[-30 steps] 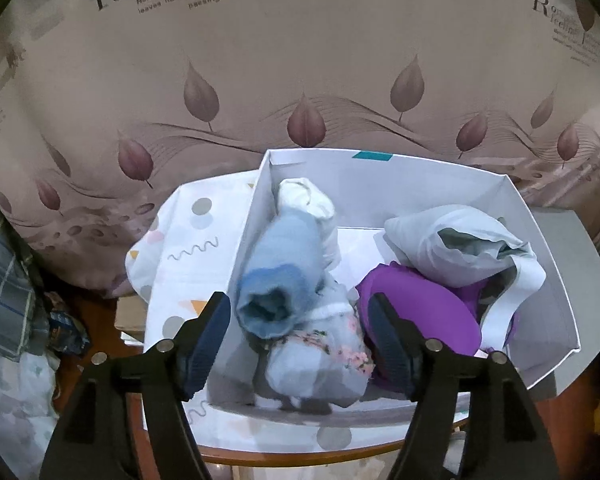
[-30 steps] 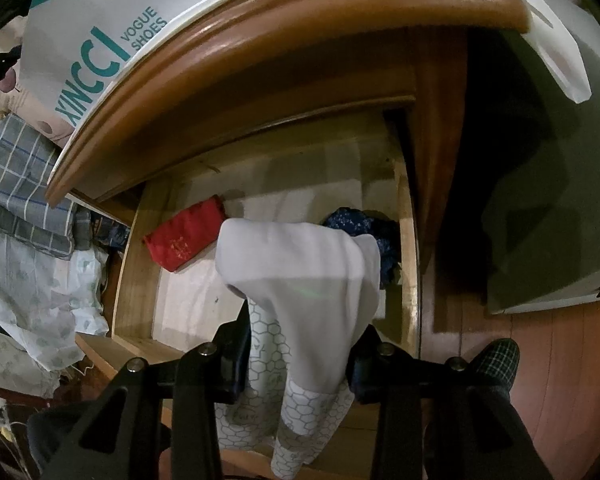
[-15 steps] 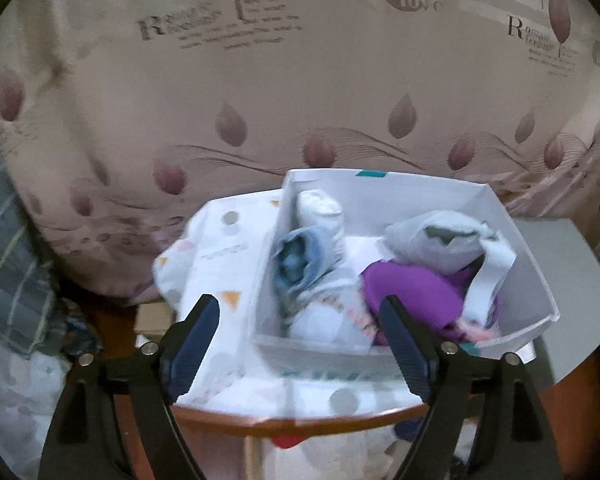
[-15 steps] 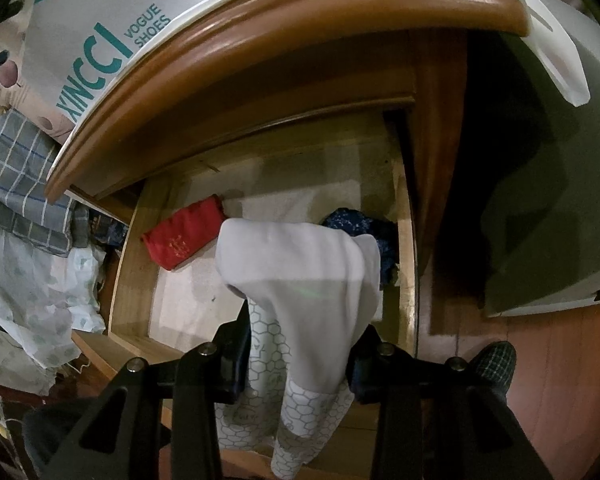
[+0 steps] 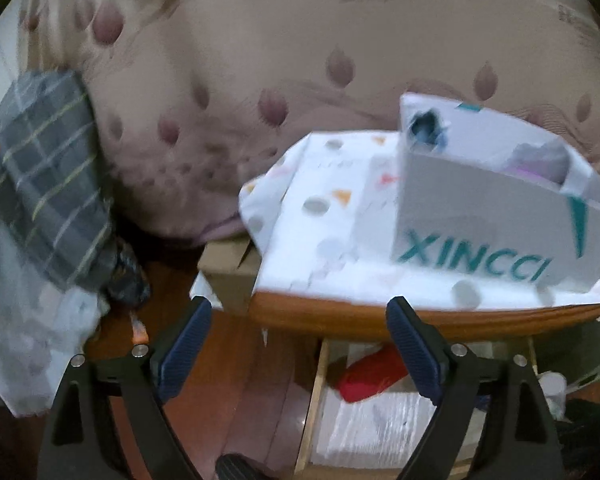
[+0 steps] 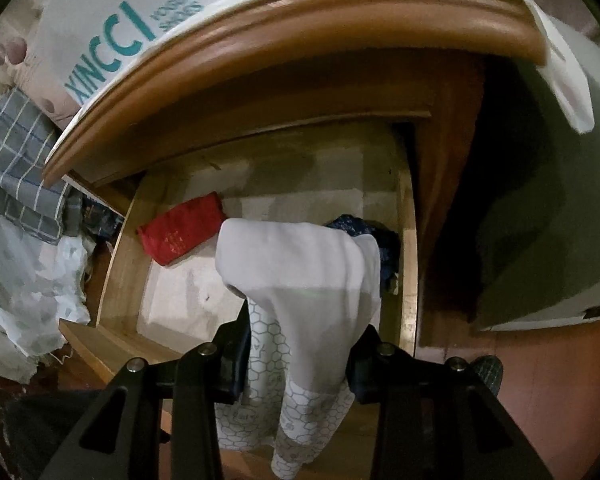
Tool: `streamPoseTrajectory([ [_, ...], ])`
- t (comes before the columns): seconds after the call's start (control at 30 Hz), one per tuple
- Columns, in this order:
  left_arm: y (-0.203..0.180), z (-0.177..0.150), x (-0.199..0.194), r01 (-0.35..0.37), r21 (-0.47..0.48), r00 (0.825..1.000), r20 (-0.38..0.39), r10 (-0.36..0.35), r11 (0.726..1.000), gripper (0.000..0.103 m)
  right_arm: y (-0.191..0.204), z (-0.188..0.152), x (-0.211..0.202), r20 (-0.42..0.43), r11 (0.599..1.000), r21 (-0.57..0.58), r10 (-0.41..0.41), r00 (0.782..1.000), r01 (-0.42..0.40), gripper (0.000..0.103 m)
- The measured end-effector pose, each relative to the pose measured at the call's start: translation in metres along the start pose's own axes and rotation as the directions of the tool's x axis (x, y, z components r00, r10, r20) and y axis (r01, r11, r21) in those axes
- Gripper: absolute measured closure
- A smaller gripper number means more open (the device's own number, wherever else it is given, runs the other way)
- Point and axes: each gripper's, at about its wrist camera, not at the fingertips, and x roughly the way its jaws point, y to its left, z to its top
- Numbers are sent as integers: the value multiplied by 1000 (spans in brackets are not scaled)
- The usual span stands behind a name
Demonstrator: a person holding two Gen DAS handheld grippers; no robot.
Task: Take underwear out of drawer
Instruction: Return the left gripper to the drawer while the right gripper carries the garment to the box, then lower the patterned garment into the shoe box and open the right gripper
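Left wrist view, left to right. A grey plaid cloth (image 5: 48, 184) hangs at the left edge, over a pale printed fabric (image 5: 24, 344). The left tool (image 5: 296, 344) has just been widening; its blue-padded jaws stand spread with nothing between them, only the wooden floor (image 5: 228, 360) and the surface edge behind. A brown cardboard box (image 5: 228, 276) sits low beside the wooden surface (image 5: 380, 320). On the surface lies a dotted white cloth (image 5: 332, 216) with a white XINCCI shoe box (image 5: 472, 220) on it; rolled garments show over the box rim, blurred. Below the surface the open drawer (image 5: 316, 400) shows a red folded item (image 5: 368, 376) on its pale liner.

Right wrist view, left to right. The plaid cloth (image 6: 16, 172) and printed fabric (image 6: 24, 292) lie at the left, outside the drawer (image 6: 116, 264). Inside the drawer the red item (image 6: 180, 232) lies toward the back left, apart from the tool. The right tool (image 6: 296, 356) is pinching the white underwear (image 6: 300, 276): the garment is draped over and between the jaws above the drawer's front half, its long axis running from the folded top, which points toward the drawer's back, down to a honeycomb-printed band (image 6: 300, 420) hanging toward the camera. A dark blue patterned garment (image 6: 364, 232) lies behind it against the drawer's right wall. Farther right stand the cabinet side and a shadowed grey-white box (image 6: 540, 240) on the floor.
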Motion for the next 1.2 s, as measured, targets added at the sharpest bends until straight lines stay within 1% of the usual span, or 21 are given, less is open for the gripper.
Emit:
streamPoseTrajectory([
  [0.1,7,-18,21,-20,-59,999,-38,18,998,15,7,0,-6,43,999,-38,-14,999,16,65],
  [0.17,11,-30,33,-56,-83,998,-41,53,995,15,10,-1,-11,74,998,-53,-17,997,21,65],
  [0.27,18,-44,44,-93,-95,995,-39,90,991,15,13,-2,-17,107,996,-77,-27,994,36,65],
  [0.37,26,-52,54,-133,-83,989,-69,127,988,15,16,-1,-25,131,993,-97,-49,990,62,65],
  [0.4,29,-52,56,-135,-90,989,-77,129,987,15,16,0,-28,140,993,-96,-50,989,64,65],
  [0.47,36,-52,59,-114,-114,990,-95,104,987,15,16,4,-34,142,994,-84,-55,988,67,65],
  [0.5,41,-52,60,-119,-138,989,-109,104,983,15,15,5,-36,143,995,-76,-53,988,64,65],
  [0.57,46,-52,60,-112,-154,989,-110,95,982,15,15,8,-46,145,997,-59,-48,988,57,65],
  [0.63,48,-51,59,-125,-161,988,-109,108,979,15,18,12,-58,153,996,-64,-49,987,59,65],
  [0.7,48,-51,58,-136,-148,987,-105,121,980,15,24,17,-72,164,995,-80,-40,986,54,65],
  [0.83,47,-50,56,-124,-147,988,-104,109,981,15,38,35,-110,205,992,-118,-17,979,41,65],
  [0.93,50,-49,56,-110,-161,990,-107,93,981,15,52,56,-140,250,987,-151,-11,968,51,65],
  [0.97,51,-48,55,-108,-163,990,-106,91,981,15,58,66,-155,274,985,-165,-4,962,51,65],
  [1.03,52,-49,55,-109,-166,990,-109,91,980,14,68,79,-171,299,981,-184,3,954,55,65],
  [1.1,56,-48,55,-110,-184,990,-113,90,977,14,78,99,-191,334,978,-200,7,943,63,65],
  [1.2,63,-48,57,-112,-216,988,-128,86,970,14,90,130,-208,372,972,-213,-10,928,96,65],
])
